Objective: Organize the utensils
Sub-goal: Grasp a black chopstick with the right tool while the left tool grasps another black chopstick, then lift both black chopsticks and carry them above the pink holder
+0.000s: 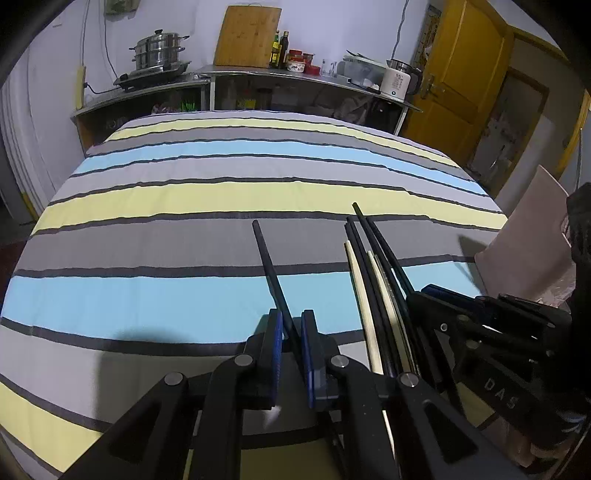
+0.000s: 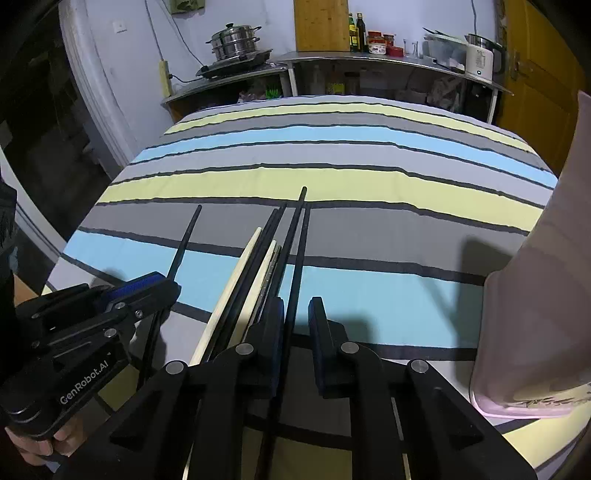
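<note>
My left gripper (image 1: pixel 291 328) is shut on a single black chopstick (image 1: pixel 267 266) that points away over the striped cloth; it also shows in the right wrist view (image 2: pixel 184 243). To its right lies a bundle of black and pale wooden chopsticks (image 1: pixel 373 280). My right gripper (image 2: pixel 296 314) stands over that bundle (image 2: pixel 258 269), its jaws a little apart, with one black chopstick (image 2: pixel 297 251) running between the pads. The right gripper shows in the left wrist view (image 1: pixel 436 295), and the left gripper in the right wrist view (image 2: pixel 147 286).
A striped blue, yellow and grey cloth (image 1: pixel 184 199) covers the table. A pale pink container (image 2: pixel 535 295) stands at the right edge. Behind are steel counters with a steamer pot (image 1: pixel 159 50), cutting board (image 1: pixel 247 35), bottles and a kettle (image 1: pixel 397 79). A yellow door (image 1: pixel 458 74) is at the right.
</note>
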{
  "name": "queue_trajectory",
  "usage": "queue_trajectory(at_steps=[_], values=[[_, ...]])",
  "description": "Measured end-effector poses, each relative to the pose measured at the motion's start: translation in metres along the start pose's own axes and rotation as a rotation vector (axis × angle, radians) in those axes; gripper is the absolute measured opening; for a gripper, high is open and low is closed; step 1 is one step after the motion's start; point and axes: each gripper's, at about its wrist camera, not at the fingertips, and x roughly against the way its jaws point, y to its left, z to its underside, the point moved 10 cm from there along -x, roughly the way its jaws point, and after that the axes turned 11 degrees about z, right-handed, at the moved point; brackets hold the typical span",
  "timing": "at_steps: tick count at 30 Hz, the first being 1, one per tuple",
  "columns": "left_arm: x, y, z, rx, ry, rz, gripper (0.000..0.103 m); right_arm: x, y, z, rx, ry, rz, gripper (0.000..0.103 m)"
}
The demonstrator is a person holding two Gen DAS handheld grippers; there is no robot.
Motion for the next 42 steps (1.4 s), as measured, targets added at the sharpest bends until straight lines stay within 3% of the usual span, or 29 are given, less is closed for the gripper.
queue_trajectory(at_steps=[5, 13, 28, 42], values=[[-0.004, -0.003, -0.002, -0.048, 0.010, -0.036, 0.011, -0.004, 0.002, -0.004, 0.030, -0.002, 0.028, 0.009], [0.004, -0.002, -0.008, -0.010, 0.015, 0.021, 0.006, 0.009, -0.002, -0.007, 0.008, -0.006, 0.003, 0.005], [0.113, -0.054, -0.037, -0.065, -0.146, 0.149, 0.005, 0.112, -0.014, -0.024, -0.054, -0.165, -0.074, 0.005], [0.170, -0.101, -0.047, -0.121, -0.192, 0.223, 0.005, 0.182, -0.037, -0.025, -0.114, -0.270, -0.077, 0.005]])
